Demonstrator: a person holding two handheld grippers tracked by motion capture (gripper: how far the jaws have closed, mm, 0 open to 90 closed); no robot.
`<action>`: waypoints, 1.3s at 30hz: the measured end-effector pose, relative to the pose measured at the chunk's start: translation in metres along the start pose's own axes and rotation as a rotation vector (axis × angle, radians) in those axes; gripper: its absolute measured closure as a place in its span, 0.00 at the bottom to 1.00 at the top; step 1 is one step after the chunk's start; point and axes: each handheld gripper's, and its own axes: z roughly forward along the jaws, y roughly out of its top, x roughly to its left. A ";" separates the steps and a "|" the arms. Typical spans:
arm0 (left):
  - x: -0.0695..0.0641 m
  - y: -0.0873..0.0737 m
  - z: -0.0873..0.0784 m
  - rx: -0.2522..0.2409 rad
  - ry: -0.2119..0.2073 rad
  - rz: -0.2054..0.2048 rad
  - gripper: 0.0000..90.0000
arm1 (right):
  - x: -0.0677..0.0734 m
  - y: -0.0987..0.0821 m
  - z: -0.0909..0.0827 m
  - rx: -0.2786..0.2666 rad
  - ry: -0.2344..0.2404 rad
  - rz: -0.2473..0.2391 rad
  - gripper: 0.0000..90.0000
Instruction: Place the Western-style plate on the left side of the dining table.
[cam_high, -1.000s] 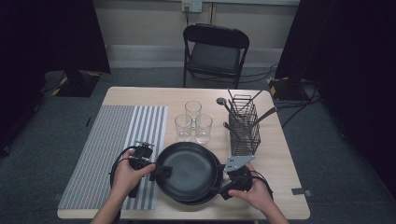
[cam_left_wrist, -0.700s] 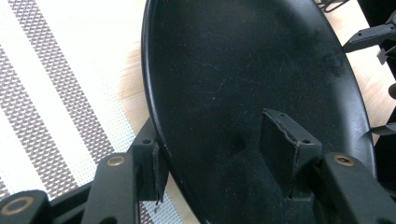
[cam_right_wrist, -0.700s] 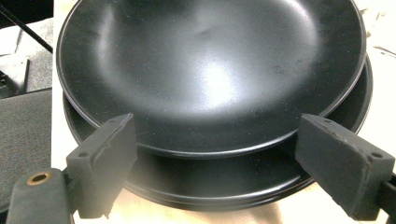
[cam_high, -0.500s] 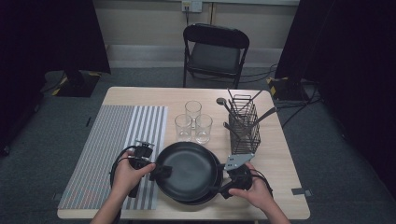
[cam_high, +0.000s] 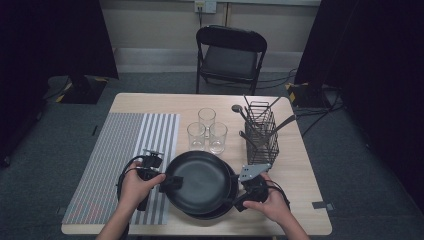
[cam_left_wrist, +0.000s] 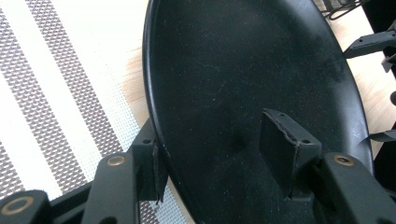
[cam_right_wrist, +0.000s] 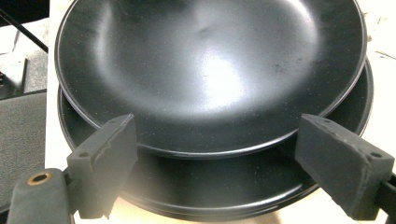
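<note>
A stack of black plates (cam_high: 229, 206) lies at the near middle of the table. The top black plate (cam_high: 202, 180) sits shifted left over the stack and tilted. My left gripper (cam_high: 172, 182) grips its left rim: in the left gripper view one pad (cam_left_wrist: 156, 170) is under the rim of the top plate (cam_left_wrist: 243, 84) and the other pad (cam_left_wrist: 280, 149) lies on its inner face. My right gripper (cam_high: 241, 199) is at the stack's right edge. In the right gripper view its jaws stand wide on either side of the near rims of the top plate (cam_right_wrist: 210, 70) and the lower plates (cam_right_wrist: 210, 198), touching neither.
Three clear glasses (cam_high: 206, 132) stand just behind the plates. A black wire basket (cam_high: 260, 135) with utensils is to their right. A striped placemat (cam_high: 115, 160) covers the table's left part. A folding chair (cam_high: 230, 55) stands beyond the far edge.
</note>
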 end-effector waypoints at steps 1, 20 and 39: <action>0.000 0.000 0.000 -0.001 -0.002 -0.003 0.50 | 0.000 0.000 0.000 0.000 0.000 0.001 0.14; 0.005 0.000 0.000 -0.011 -0.008 -0.045 0.58 | 0.000 0.000 0.001 -0.008 -0.002 -0.002 0.14; 0.008 0.001 0.001 -0.010 -0.011 -0.077 0.62 | 0.000 -0.001 0.002 -0.019 -0.001 -0.001 0.13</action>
